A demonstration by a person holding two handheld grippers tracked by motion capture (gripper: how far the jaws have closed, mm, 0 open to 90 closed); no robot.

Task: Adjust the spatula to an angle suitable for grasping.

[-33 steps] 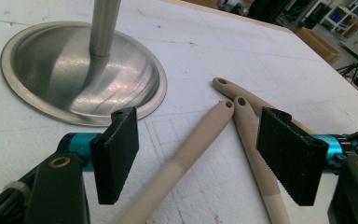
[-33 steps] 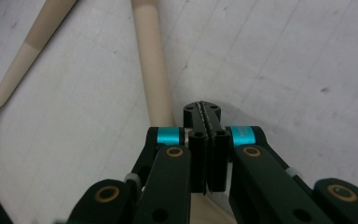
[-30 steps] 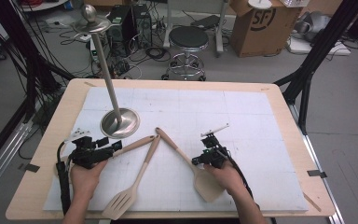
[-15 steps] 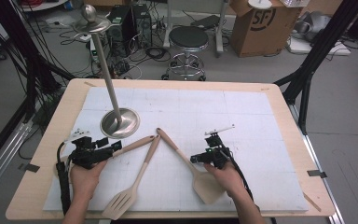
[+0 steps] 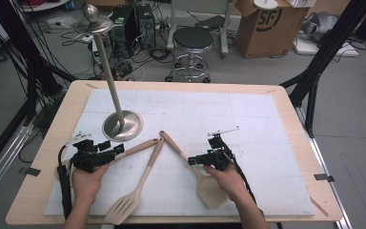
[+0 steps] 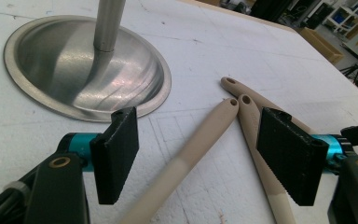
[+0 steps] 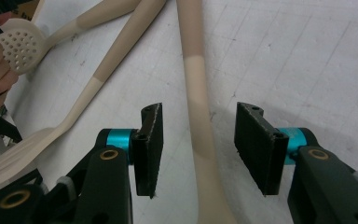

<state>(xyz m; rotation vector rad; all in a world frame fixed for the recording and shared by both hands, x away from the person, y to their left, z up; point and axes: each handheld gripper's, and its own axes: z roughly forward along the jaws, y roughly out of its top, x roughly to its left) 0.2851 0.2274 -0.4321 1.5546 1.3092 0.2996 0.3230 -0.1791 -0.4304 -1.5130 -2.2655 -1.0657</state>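
Observation:
Three beige utensils lie fanned on the white mat, their handle ends meeting near the centre. My left gripper [image 5: 116, 150] [image 6: 203, 144] is open, its jaws either side of the handle [image 6: 186, 158] of a perforated spoon [image 7: 21, 44], without touching it. The spoon's head lies by the left hand. Open as well, my right gripper [image 5: 193, 160] [image 7: 200, 135] straddles the handle [image 7: 198, 102] of a solid spatula [image 5: 212, 191]. A slotted spatula [image 5: 124, 207] lies between the two hands, held by neither.
A metal stand with a round base [image 5: 122, 125] [image 6: 74, 60] and a tall pole [image 5: 107, 67] rises just beyond my left gripper. The white mat [image 5: 248, 109] covers most of the wooden table [image 5: 295, 114]. A stool and boxes stand on the floor beyond.
Hardly anything. The right gripper has shifted very slightly over the spatula handle. The utensils and the left gripper lie as before.

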